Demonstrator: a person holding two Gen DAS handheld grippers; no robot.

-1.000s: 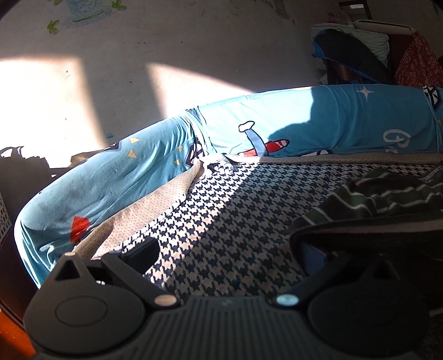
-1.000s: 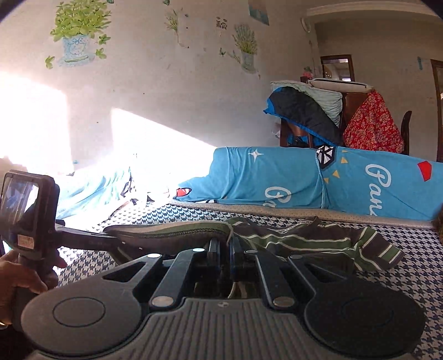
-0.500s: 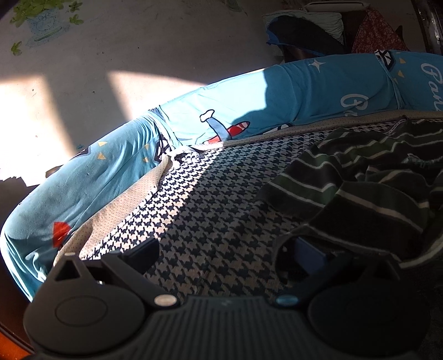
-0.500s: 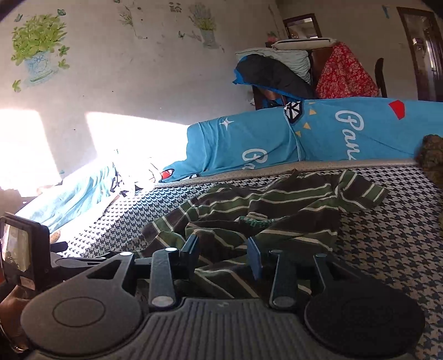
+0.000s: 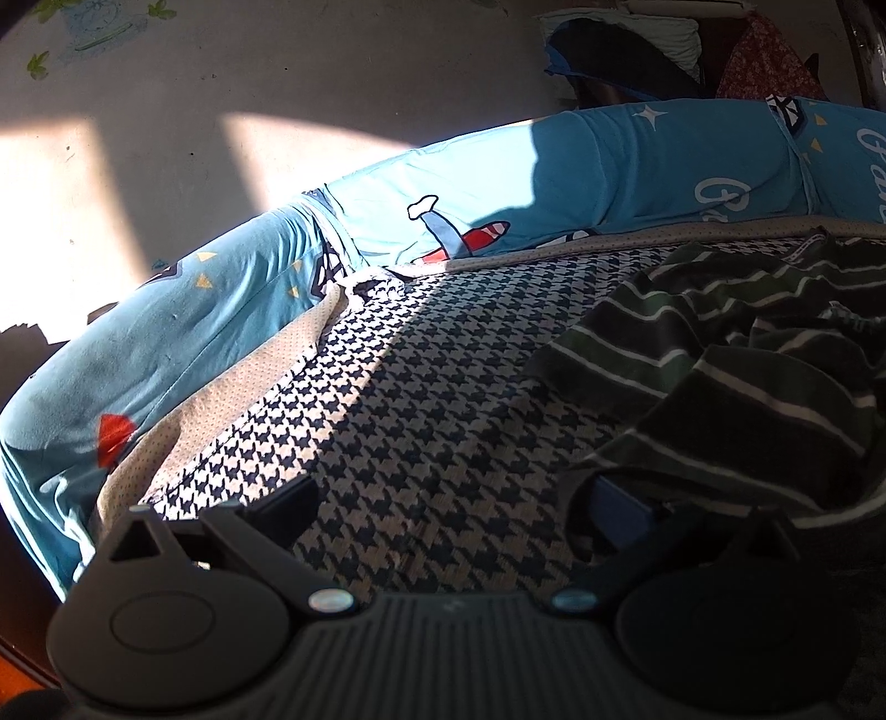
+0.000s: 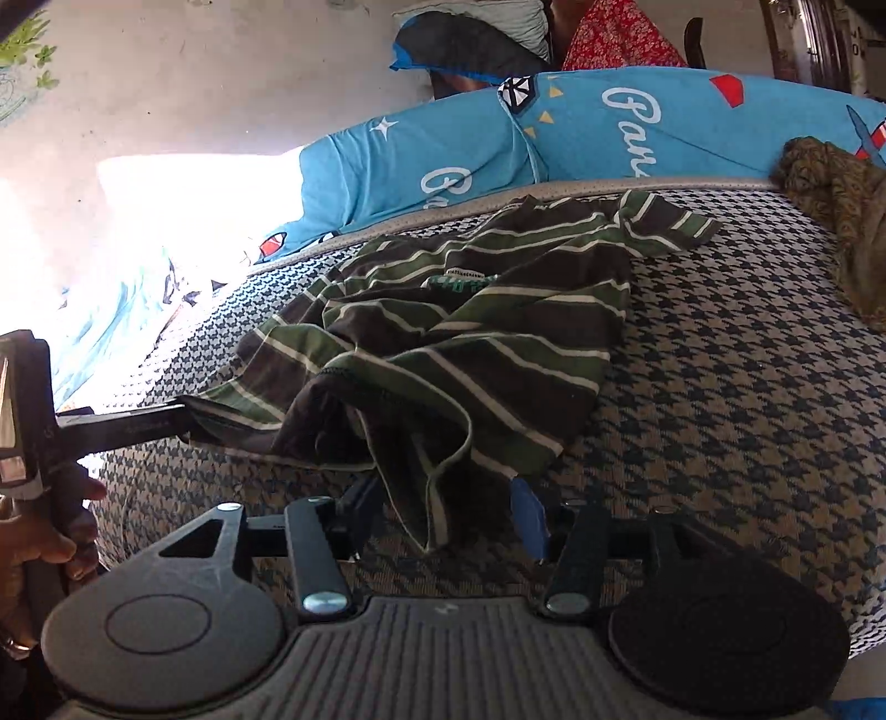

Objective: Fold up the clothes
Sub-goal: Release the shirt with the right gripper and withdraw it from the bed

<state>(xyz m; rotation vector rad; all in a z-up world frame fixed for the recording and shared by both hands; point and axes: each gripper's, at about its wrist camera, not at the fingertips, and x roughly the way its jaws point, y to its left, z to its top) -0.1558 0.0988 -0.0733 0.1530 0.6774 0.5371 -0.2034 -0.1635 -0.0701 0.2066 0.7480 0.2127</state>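
A green, brown and white striped shirt [image 6: 470, 310] lies crumpled on the houndstooth bed cover [image 6: 720, 399]. My right gripper [image 6: 443, 509] is open, and the shirt's near hem hangs loosely between its fingers. My left gripper [image 5: 448, 504] is open; its right finger is tucked under the shirt's edge [image 5: 720, 421], its left finger over bare cover. In the right wrist view the left gripper's finger [image 6: 127, 426] reaches under the shirt's left edge.
Blue printed bolsters [image 5: 498, 205] line the bed's far and left sides against a sunlit wall. A brown patterned cloth [image 6: 841, 210] lies at the right. Piled clothes and a chair [image 6: 498, 39] stand behind the bolsters.
My right gripper has opened and let go of the shirt, which now lies spread on the cover. Both cameras now look down on the shirt from higher up.
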